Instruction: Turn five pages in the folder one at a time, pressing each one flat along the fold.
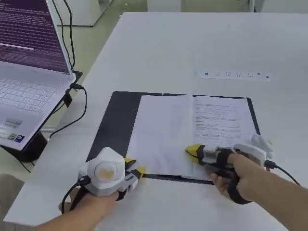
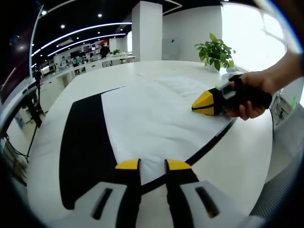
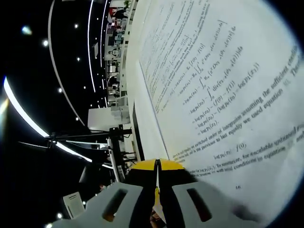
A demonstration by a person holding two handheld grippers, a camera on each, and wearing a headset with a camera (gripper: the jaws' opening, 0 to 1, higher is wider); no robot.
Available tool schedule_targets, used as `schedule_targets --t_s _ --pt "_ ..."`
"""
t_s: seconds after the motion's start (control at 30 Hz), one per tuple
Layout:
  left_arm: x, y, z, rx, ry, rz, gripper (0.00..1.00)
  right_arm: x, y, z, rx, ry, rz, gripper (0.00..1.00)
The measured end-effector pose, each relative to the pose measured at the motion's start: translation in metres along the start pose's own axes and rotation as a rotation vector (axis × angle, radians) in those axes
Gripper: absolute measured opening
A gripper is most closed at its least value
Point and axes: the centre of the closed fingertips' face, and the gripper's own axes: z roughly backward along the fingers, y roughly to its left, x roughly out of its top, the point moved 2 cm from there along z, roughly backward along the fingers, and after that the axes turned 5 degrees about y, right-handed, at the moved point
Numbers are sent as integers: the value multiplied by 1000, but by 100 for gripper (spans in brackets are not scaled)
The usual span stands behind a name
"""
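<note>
Leftmost, well off the left edge of the folder point(image 1: 119, 126): an open laptop point(image 1: 29, 72) with a lit screen, raised on a dark stand. Then the folder itself, lying open and flat on the white table point(image 1: 159, 43), with the black inner cover bare along its left part. At the folder's near left corner, the left tongs point(image 1: 135, 168), held in the left hand point(image 1: 94, 203), yellow tips slightly apart with nothing between them, pointing across the folder's near edge. Right of the black strip, a blank white page point(image 1: 163, 134), spread flat up to the fold. At the fold, close to the folder's near edge, the right tongs point(image 1: 191, 150), closed tip to tip on nothing, resting on the paper beside a printed page point(image 1: 221, 120) of text and formulas, gripped by the right hand point(image 1: 243, 179). Beyond the folder's far edge, toward its right side, a white power strip point(image 1: 233, 75), well apart from the folder.
</note>
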Motion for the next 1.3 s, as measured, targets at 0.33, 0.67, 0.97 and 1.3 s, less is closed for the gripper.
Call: schedule_targets --t_s 0.33,0.67,0.97,1.3 --pt "1 0 0 1 10 -6 19 -32 -15 14 3 5 -16 0" --pt "1 -1 0 11 20 8 19 -57 -20 22 -6 23 -27 0" --pt "6 -5 1 -6 47 190 25 -77 9 54 16 -4 55 0" --pt "34 -17 45 -47 -69 226 27 -44 41 138 -51 -250 337 0"
